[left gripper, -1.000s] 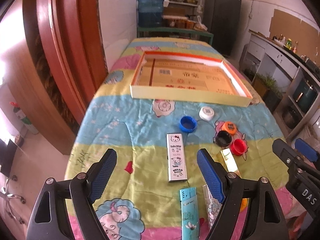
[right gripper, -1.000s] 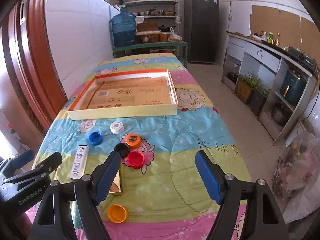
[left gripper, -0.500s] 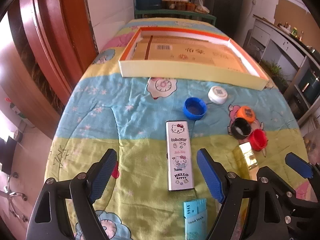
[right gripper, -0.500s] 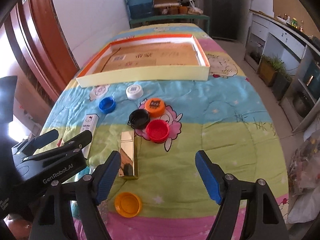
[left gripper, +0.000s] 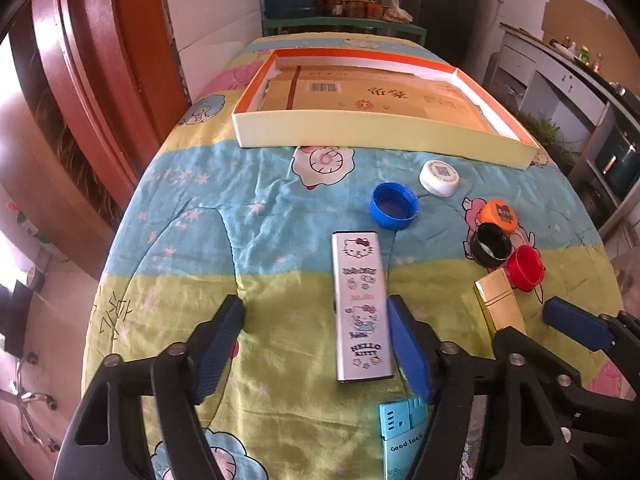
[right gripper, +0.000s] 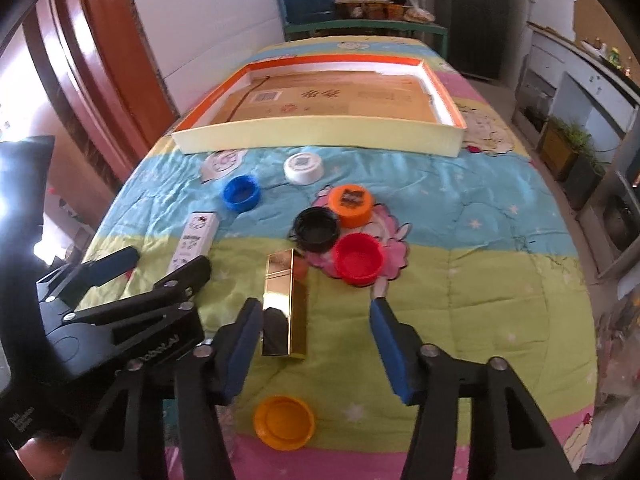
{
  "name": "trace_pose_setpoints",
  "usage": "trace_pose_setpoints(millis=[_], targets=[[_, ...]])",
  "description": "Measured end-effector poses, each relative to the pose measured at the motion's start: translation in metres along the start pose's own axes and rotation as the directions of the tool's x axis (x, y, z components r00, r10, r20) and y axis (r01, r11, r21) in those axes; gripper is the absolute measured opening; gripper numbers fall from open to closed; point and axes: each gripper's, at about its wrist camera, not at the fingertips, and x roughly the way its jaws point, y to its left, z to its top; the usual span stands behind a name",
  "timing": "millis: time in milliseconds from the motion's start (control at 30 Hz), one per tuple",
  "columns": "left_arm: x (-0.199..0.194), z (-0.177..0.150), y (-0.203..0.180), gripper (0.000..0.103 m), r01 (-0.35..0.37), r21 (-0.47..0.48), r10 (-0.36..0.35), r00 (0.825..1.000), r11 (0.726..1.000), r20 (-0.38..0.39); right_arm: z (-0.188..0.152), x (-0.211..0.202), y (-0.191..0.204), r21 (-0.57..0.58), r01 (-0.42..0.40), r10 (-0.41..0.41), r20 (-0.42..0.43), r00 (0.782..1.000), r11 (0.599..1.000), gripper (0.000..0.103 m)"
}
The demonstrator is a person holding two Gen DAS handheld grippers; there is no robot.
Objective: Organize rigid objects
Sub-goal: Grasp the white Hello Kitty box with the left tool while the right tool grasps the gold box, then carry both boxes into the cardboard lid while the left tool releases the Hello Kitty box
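Observation:
A white Hello Kitty box [left gripper: 362,308] lies flat on the quilt between the fingers of my left gripper [left gripper: 316,340]. The jaws are closing; the right pad sits beside the box's edge and the left pad stands well off it. In the right wrist view a shiny gold box [right gripper: 286,304] lies between the fingers of my right gripper [right gripper: 318,344]. Those jaws are closing too, with the left pad close to the box and the right pad far from it. Neither box is gripped.
A shallow cardboard tray [left gripper: 360,128] sits at the far end of the table. Blue [right gripper: 241,193], white [right gripper: 304,167], orange [right gripper: 352,205], black [right gripper: 316,229] and red [right gripper: 358,258] caps lie ahead. An open orange lid [right gripper: 284,422] and a blue lighter [left gripper: 404,436] lie near me.
Both grippers have dropped toward the quilt and tilted further down. Their jaws have narrowed. The Hello Kitty box and the gold box now lie between the fingers.

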Motion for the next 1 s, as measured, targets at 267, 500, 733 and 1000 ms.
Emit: trace_pose_setpoints(millis=[267, 500, 733, 1000], targets=[[0.0, 0.007, 0.009, 0.035, 0.032, -0.008, -0.032, 0.999, 0.999, 0.009, 0.005, 0.01, 0.008, -0.033, -0.008, 0.006, -0.04, 0.999, 0.999, 0.033], [0.002, 0.013, 0.022, 0.026, 0.097, -0.048, -0.097, 0.995, 0.994, 0.002, 0.01, 0.005, 0.011, -0.033, -0.067, 0.066, -0.04, 0.997, 0.997, 0.019], [-0.011, 0.026, 0.019, 0.026, 0.088, -0.046, -0.087, 0.996, 0.995, 0.026, 0.024, -0.009, 0.003, -0.011, -0.069, 0.069, -0.003, 0.998, 0.998, 0.019], [-0.042, 0.062, 0.014, 0.026, 0.123, -0.031, -0.12, 0.989, 0.992, 0.087, 0.051, -0.024, -0.005, -0.015, -0.074, 0.074, 0.041, 0.996, 0.997, 0.019]])
